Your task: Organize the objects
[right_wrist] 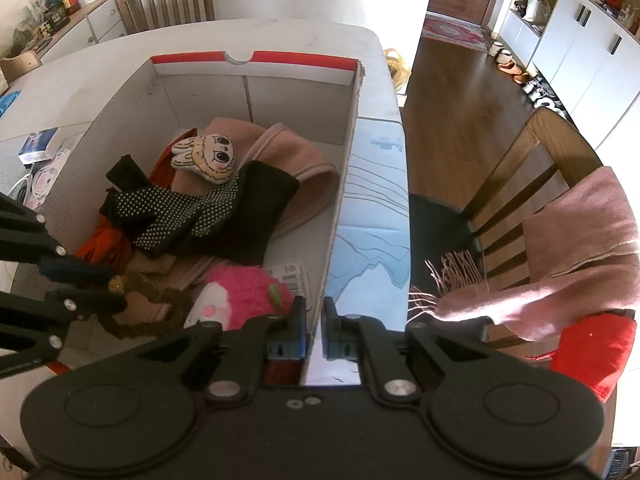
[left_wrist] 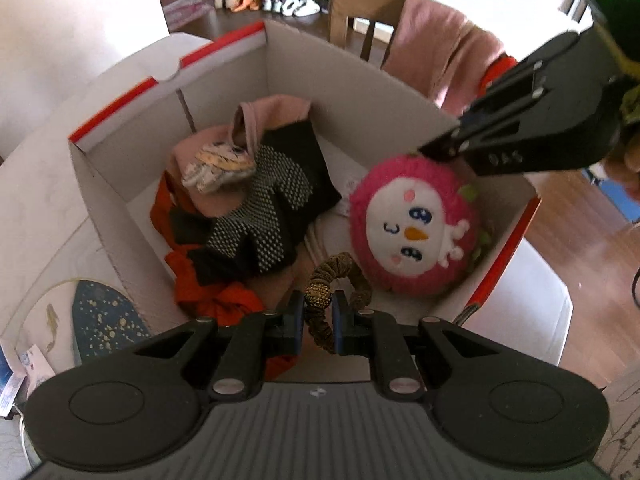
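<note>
A white cardboard box [left_wrist: 352, 80] with a red rim stands on the table. Over its near side, my left gripper [left_wrist: 318, 302] is shut on a brown and gold scrunchie [left_wrist: 332, 268], which hangs above the things inside. In the box lie a round pink plush [left_wrist: 416, 228], black dotted gloves [left_wrist: 272, 208], a small rabbit plush [left_wrist: 220, 164], pink cloth [right_wrist: 296, 160] and orange cloth [left_wrist: 200, 284]. My right gripper [right_wrist: 315, 312] is shut on the box's right wall [right_wrist: 344, 184]; the left wrist view shows it [left_wrist: 430, 150] at that rim. The left gripper [right_wrist: 116, 288] with the scrunchie [right_wrist: 148, 300] enters the right wrist view from the left.
A wooden chair [right_wrist: 532, 168] draped with a pink fringed scarf [right_wrist: 580, 240] and a red cloth [right_wrist: 596, 344] stands right of the table [right_wrist: 280, 36]. A blue patterned sheet [right_wrist: 376, 208] lies beside the box. A dark blue speckled plate [left_wrist: 100, 320] sits left of it.
</note>
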